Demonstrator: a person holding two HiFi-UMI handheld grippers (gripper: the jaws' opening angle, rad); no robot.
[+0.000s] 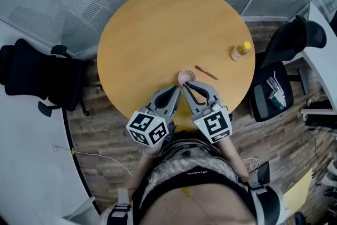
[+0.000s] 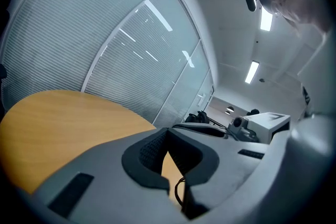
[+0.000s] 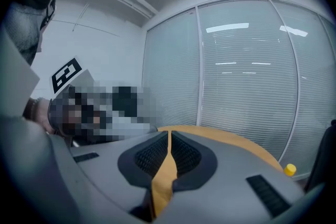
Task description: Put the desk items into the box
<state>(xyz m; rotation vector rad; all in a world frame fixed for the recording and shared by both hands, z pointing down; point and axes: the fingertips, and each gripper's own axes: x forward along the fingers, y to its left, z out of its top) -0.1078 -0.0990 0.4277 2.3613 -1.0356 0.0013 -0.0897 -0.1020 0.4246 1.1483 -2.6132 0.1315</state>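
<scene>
A small pink thing (image 1: pixel 185 77), perhaps an eraser, lies on the table (image 1: pixel 158 23) near its six o'clock edge, partly hidden behind the jaw tips. A brown pen (image 1: pixel 206 72) lies at four o'clock and a yellow-capped bottle (image 1: pixel 240 51) at three. The left gripper (image 1: pixel 178 87) and right gripper (image 1: pixel 184 85) are both clenched on nothing, just beside the pink thing.

The head camera looks steeply down from above the person and takes in the whole round light-wood tabletop (image 1: pixel 158 29). The camera on the left gripper (image 2: pixel 167 132) sits low and close behind its jaws. It is rolled askew and faces across the tabletop to the slatted glass wall (image 2: pixel 79 34). The camera on the right gripper (image 3: pixel 169 136) sits likewise but upright, facing the same wall. All three views share tabletop and wall; the head and right gripper views also share the small yellow-capped bottle (image 3: pixel 289 169).
</scene>
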